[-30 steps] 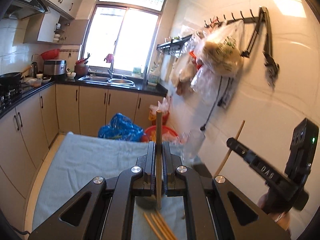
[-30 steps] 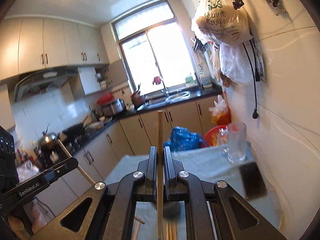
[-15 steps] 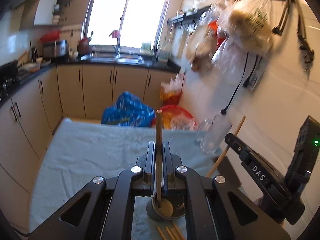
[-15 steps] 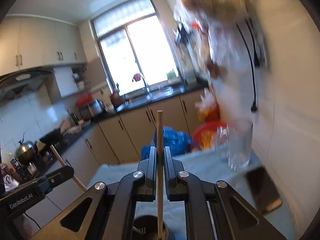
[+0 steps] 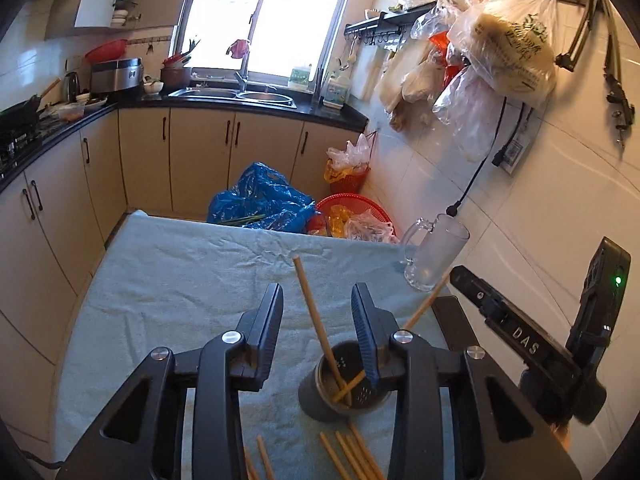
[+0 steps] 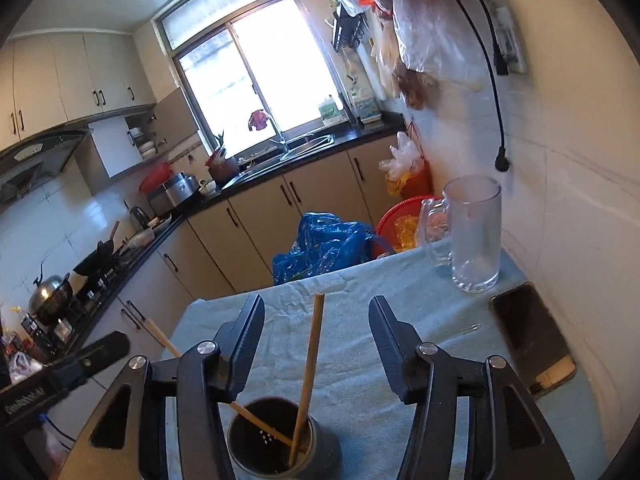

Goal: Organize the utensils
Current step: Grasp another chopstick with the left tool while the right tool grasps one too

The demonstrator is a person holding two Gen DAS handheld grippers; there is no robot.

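Blue cloth covers the counter (image 5: 168, 276), where light, stiff, slippery chopsticks (image 5: 352, 456) lie beside the dark holder (image 5: 316, 400), best pinched mid-shaft; both grippers' fingers (image 5: 267, 316) (image 6: 244, 336) have just been parted, nothing clamped.

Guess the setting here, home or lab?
Most likely a lived-in home kitchen: sink under a window, wok on the stove, grocery bags hung on wall hooks.

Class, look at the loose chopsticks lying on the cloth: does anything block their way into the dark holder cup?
Nothing visible does. The loose chopsticks lie right beside the holder cup, whose mouth is open, with only two chopsticks leaning inside.
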